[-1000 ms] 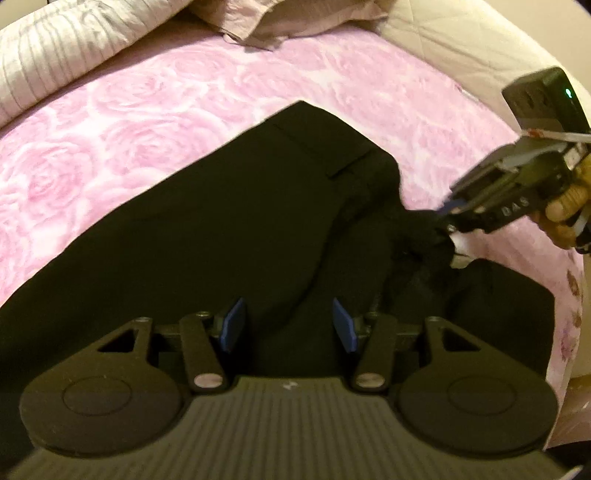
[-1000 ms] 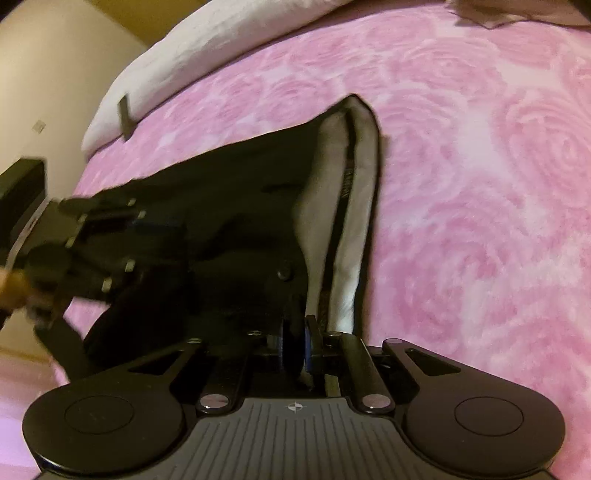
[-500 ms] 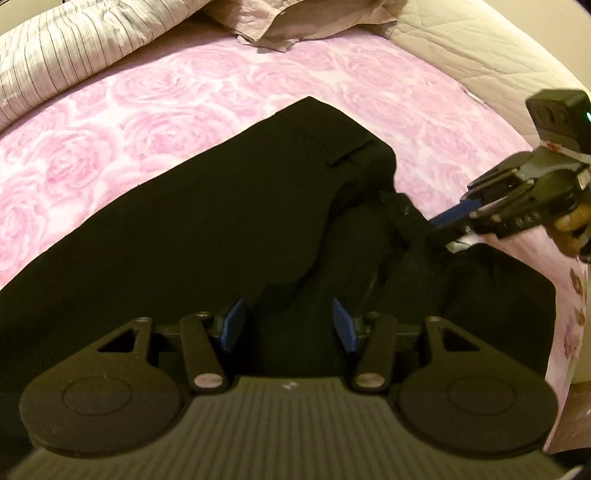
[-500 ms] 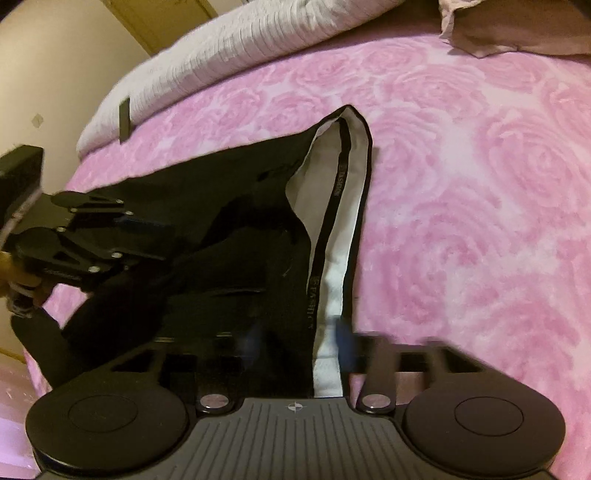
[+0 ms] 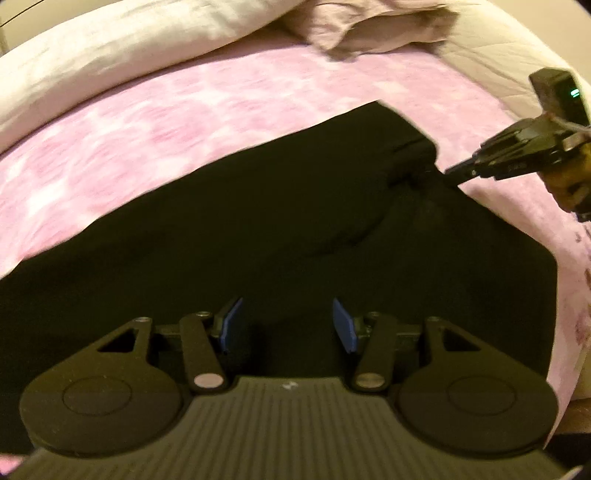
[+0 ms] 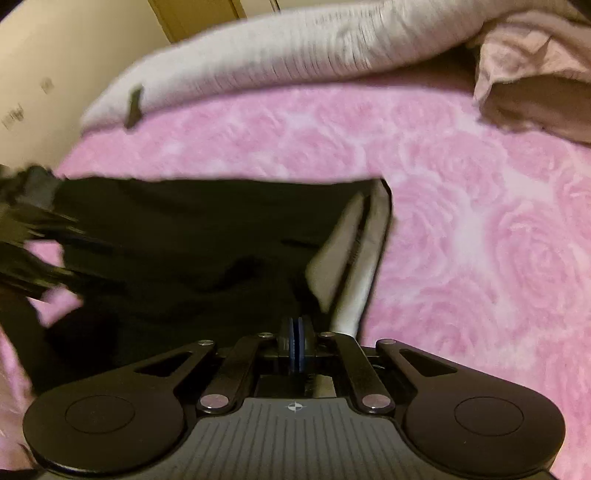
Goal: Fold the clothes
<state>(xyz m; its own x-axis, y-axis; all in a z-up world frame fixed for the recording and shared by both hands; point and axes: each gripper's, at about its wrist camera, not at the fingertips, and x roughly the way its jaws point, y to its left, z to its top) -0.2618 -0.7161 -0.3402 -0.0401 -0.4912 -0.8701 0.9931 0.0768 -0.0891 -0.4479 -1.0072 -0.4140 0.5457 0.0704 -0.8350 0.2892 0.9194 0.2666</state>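
Observation:
Black trousers (image 5: 258, 221) lie spread on a pink rose bedspread (image 5: 184, 122). My left gripper (image 5: 286, 317) hovers open over the dark cloth, its blue pads apart with nothing pinched. At the right of this view my right gripper (image 5: 452, 172) is shut on the waist end, and the cloth rises to a peak at its tips. In the right wrist view the right gripper (image 6: 297, 332) has its pads pressed together at the trousers (image 6: 184, 229), beside the turned-out white waistband lining (image 6: 343, 251). The left gripper (image 6: 37, 251) is a dark blur at the left edge.
A striped pale duvet (image 5: 110, 66) runs along the far side of the bed, with a crumpled beige-pink garment (image 5: 369, 26) beside it. A quilted beige cover (image 5: 491, 74) lies at the far right. The right wrist view shows a wall (image 6: 37, 74) beyond the bed's left edge.
The right jaws, apart half a second ago, have closed at the waistband. The waist end has been drawn out to the right. My left gripper has moved along the trousers, still open.

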